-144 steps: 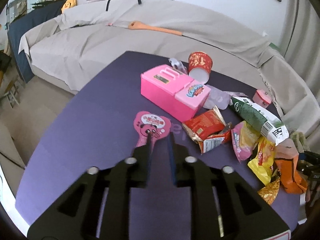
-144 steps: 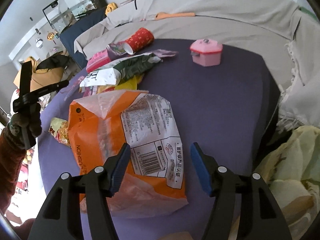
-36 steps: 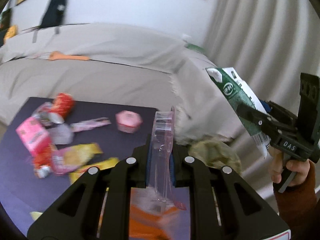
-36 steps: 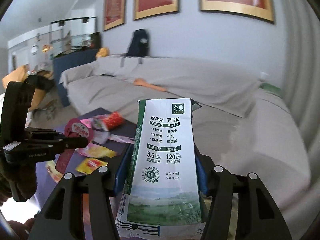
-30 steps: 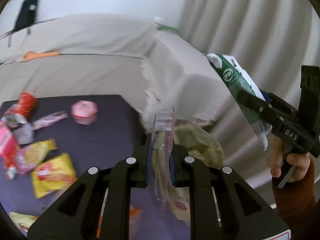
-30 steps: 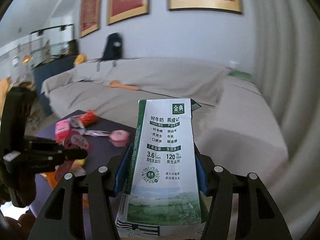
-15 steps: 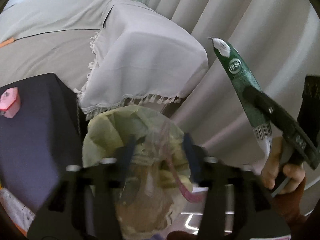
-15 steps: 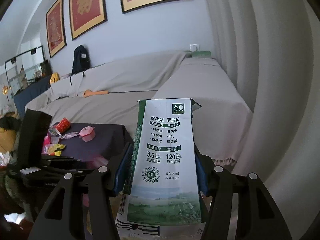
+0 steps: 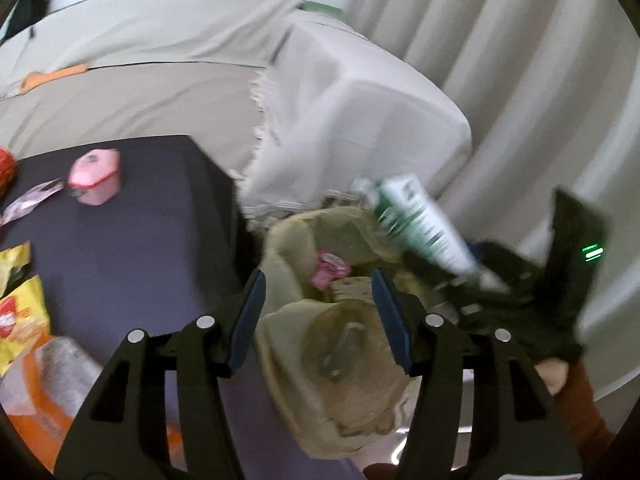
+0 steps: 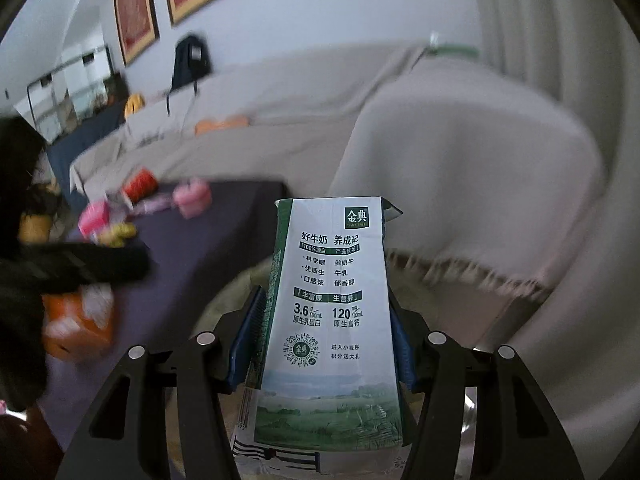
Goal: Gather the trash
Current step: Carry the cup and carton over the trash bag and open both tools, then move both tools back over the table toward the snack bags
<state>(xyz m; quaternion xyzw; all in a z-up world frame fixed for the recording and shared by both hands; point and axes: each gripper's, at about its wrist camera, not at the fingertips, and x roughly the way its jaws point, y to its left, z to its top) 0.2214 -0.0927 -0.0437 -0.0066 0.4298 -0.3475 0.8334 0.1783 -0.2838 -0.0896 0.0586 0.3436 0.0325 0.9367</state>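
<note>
Left tool [image 9: 318,318] jaws apart, just opened, nothing between them, hanging over the pale yellow-green bin bag [image 9: 332,344]; pink wrapper [image 9: 330,272] lies inside. Right tool [image 10: 322,340] clamped on the green-and-white milk carton [image 10: 332,312], carton at the bag's rim. Beyond, dark purple worktop [image 9: 132,220] with snack packets; draped sofa behind.

The left wrist view looks steeply down, close over the trash bag [image 9: 320,344]. The right wrist view faces the sofa [image 10: 460,128] — both share the purple table [image 9: 140,216], though blurred.
</note>
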